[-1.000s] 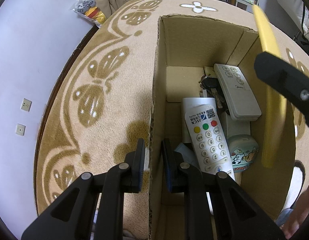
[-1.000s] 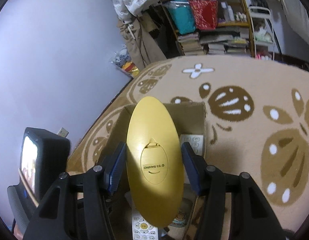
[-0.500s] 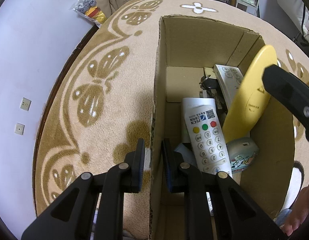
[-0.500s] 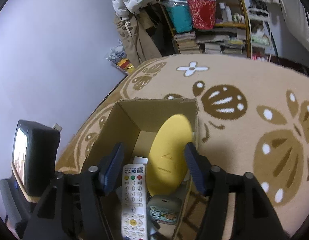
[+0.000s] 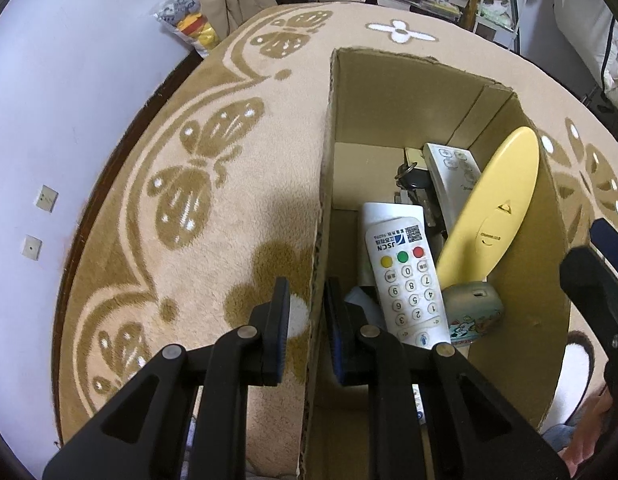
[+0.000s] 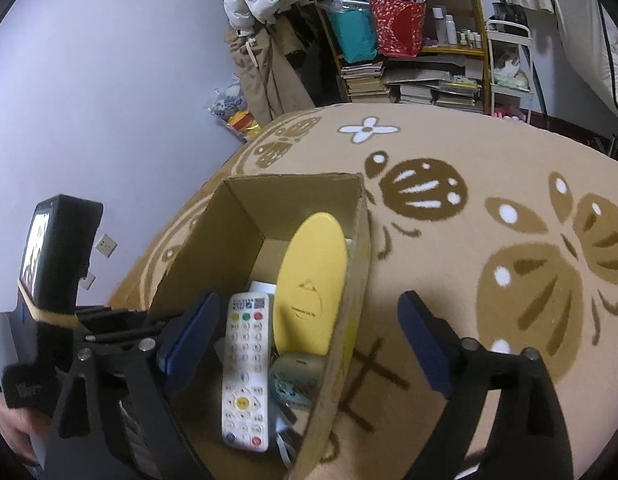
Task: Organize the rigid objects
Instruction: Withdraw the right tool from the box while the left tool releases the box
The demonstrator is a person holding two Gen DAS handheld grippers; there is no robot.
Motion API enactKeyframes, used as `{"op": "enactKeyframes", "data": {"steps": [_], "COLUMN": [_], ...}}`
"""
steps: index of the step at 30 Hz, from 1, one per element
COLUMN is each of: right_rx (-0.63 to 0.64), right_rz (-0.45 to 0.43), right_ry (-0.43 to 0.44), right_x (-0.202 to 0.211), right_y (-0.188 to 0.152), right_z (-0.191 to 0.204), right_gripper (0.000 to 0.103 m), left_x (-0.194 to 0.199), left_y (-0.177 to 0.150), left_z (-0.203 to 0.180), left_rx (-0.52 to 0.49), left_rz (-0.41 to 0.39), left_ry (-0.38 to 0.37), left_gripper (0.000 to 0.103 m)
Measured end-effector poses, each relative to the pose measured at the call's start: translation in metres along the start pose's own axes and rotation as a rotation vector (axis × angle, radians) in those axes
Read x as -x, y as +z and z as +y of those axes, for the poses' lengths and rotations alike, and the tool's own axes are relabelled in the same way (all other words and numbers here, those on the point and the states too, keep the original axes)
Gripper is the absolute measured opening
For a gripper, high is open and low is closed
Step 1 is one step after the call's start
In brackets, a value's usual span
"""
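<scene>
An open cardboard box (image 5: 389, 56) (image 6: 293, 178) stands on the rug. My left gripper (image 5: 307, 292) is shut on its left wall. Inside, a yellow oval device (image 5: 493, 216) (image 6: 311, 288) leans against the right wall, free of any grip. Beside it lie a white remote (image 5: 405, 276) (image 6: 245, 364) with coloured buttons, a pale grey remote (image 5: 449, 172), a bunch of keys (image 5: 409, 176) and a small cartoon-printed case (image 5: 473, 312) (image 6: 293, 376). My right gripper (image 6: 309, 308) (image 5: 597, 276) is wide open, straddling the box's right wall, holding nothing.
A beige rug (image 6: 489, 160) with brown butterfly patterns covers the floor around the box. A lilac wall (image 5: 49, 100) runs on the left. Bookshelves (image 6: 409, 60), hanging clothes and a bag of toys (image 5: 189, 16) stand at the back. A person's hand (image 5: 585, 440) shows at lower right.
My right gripper opened and let go of the yellow oval device, which now rests in the box against the right wall; the gripper drew back. The left gripper has not moved.
</scene>
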State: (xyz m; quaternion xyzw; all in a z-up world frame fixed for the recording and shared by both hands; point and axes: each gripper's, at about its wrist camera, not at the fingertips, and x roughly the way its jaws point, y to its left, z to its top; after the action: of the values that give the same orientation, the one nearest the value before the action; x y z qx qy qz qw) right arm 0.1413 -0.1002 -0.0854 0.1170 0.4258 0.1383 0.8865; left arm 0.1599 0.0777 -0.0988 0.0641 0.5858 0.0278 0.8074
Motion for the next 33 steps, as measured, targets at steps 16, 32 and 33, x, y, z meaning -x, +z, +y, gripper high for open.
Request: {"op": "enactKeyframes", "data": {"steps": [16, 32, 33], "right_rx": [-0.004, 0.073, 0.083], "right_rz": [-0.035, -0.139, -0.156], "right_ry": [-0.081, -0.163, -0.175], "right_x": [0.058, 0.13, 0.136], "right_y": [-0.009, -0.021, -0.023], "right_z": [-0.023, -0.041, -0.041], "right_gripper": [0.103, 0.103, 0.103], "left_x": [0.067, 0.134, 0.138], "left_y": [-0.021, -0.053, -0.056], "left_z": [-0.019, -0.026, -0.025], "left_rx": [-0.057, -0.034, -0.028], "left_rz": [-0.219, -0.398, -0.411], "left_ry": [0.042, 0.027, 0.029], "left_gripper": [0.074, 0.099, 0.099]}}
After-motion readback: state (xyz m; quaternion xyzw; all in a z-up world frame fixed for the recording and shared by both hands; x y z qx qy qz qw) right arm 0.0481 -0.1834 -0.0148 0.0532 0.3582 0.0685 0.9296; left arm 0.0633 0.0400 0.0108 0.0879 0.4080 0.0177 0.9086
